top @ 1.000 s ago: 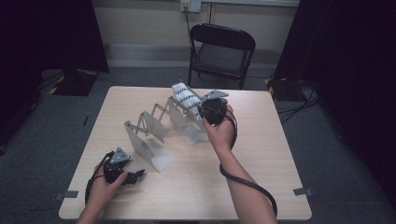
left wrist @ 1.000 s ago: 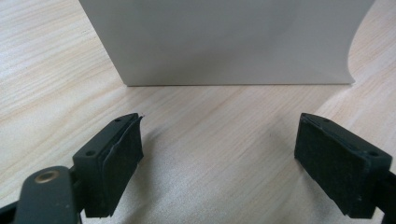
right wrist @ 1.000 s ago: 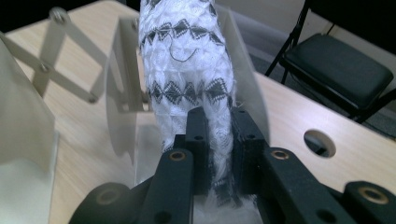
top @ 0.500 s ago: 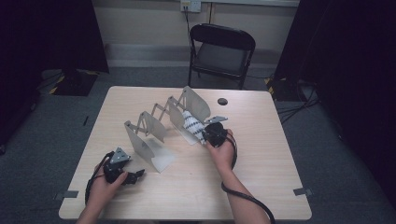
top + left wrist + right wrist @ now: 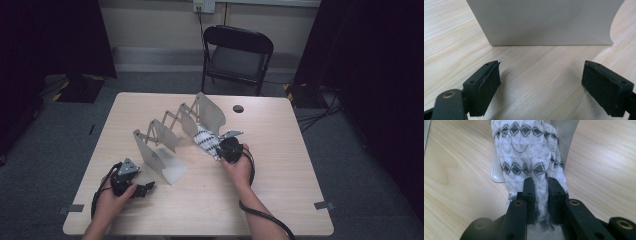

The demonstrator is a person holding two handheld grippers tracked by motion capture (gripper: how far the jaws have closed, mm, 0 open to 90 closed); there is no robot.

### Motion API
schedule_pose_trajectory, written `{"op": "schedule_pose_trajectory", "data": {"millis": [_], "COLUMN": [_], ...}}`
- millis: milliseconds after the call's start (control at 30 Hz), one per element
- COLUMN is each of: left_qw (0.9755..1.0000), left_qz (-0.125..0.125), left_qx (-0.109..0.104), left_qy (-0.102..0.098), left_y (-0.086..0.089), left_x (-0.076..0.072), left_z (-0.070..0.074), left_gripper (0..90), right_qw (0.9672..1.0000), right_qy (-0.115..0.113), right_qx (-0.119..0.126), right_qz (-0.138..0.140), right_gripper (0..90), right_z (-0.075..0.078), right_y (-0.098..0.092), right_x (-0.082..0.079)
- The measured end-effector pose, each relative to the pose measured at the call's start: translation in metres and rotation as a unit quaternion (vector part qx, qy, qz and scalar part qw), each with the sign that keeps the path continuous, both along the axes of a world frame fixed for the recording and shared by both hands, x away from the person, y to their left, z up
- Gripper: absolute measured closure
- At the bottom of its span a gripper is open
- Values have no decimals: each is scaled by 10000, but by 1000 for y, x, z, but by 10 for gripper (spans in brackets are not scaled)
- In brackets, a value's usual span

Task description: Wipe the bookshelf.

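The right gripper has its jaws pinched nearly together on a white cloth with black diamond bands; the pads press the fabric from both sides, so it is gripped, not just lying between them. In the high view that gripper sits at centre frame, and the cloth runs from it up and to the left into the far end of the rack, an accordion of pale upright plates stretching from centre toward the lower left.

The cloth's long axis points straight ahead of the jaws, away from the hand, and its far end lies between two plates of the rack (how deep it sits in that slot cannot be told). Any coming move looks to turn on this: the cloth lies forward of the tool, in line with the slot, so pushing along that axis would seat it.

The left gripper rests at lower left on the table, jaws wide apart and holding nothing, facing the nearest plate. The right hand is by far the nearer to the cloth.
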State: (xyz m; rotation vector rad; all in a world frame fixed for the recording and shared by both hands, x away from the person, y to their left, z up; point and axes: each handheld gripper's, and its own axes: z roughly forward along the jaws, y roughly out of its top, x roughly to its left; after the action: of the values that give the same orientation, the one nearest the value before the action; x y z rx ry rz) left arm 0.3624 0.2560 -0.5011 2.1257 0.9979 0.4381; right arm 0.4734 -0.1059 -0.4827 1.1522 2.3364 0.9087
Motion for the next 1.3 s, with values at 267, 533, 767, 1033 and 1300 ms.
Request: {"op": "schedule_pose_trajectory", "data": {"millis": [267,533,767,1033,1300], "left_qw": [10000,10000,10000,10000,10000], "left_qz": [0,0,3,2,2], "left_qx": [2,2,5,1,4], "left_qy": [0,-1,-1,0,0], "left_y": [0,0,0,0,0], "left_x": [0,0,0,0,0], "left_z": [0,0,0,0,0], "left_gripper": [148,148,148,148,148], "right_qw": [9999,9985,9937,9929,9967], "right_qy": [-36,-389,-942,-1102,-728], "right_qx": [145,336,549,338,185], "right_qz": [-62,-171,-244,-307,-309], "right_gripper": [790,791,791,792,792], "right_z": [16,67,131,138,91], "right_y": [-6,-12,-10,-8,-12], "right_x": [-5,-6,-4,3,7]}}
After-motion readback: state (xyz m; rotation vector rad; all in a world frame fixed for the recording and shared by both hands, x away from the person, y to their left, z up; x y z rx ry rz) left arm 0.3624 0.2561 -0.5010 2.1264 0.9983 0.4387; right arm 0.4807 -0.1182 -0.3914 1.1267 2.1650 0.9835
